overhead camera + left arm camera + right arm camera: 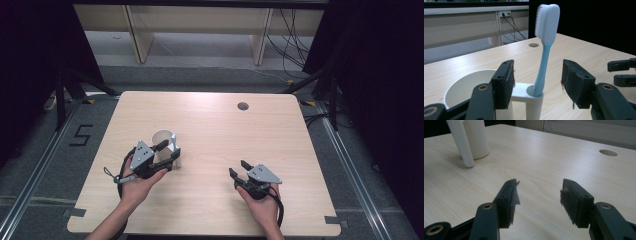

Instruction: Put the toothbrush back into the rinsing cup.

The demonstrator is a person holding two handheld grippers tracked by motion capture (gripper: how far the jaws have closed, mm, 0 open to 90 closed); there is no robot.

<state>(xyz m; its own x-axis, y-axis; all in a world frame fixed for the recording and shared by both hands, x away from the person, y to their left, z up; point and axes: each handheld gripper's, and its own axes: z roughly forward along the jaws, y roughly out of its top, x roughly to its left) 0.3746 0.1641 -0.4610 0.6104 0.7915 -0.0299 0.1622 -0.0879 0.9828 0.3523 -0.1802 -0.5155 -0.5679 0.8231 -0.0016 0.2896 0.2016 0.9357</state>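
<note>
A white and light-blue toothbrush (543,62) stands upright, bristle head on top, in a white tube holder (529,100) joined to a white cup (466,85). My left gripper (537,82) is open, one pad on each side of the toothbrush handle, and neither pad touches it. In the high view the left gripper (169,152) reaches around the cup (161,140) on the table's left half. My right gripper (239,168) rests on the table at the right front, open and with nothing between its pads (539,195). The cup (476,140) and the holder tube (461,142) stand far to its left.
The light wooden table (225,125) has a round cable hole (243,106) near its far edge. Beyond the table are pale shelving legs and cables on the floor. Black frames and curtains stand at both sides.
</note>
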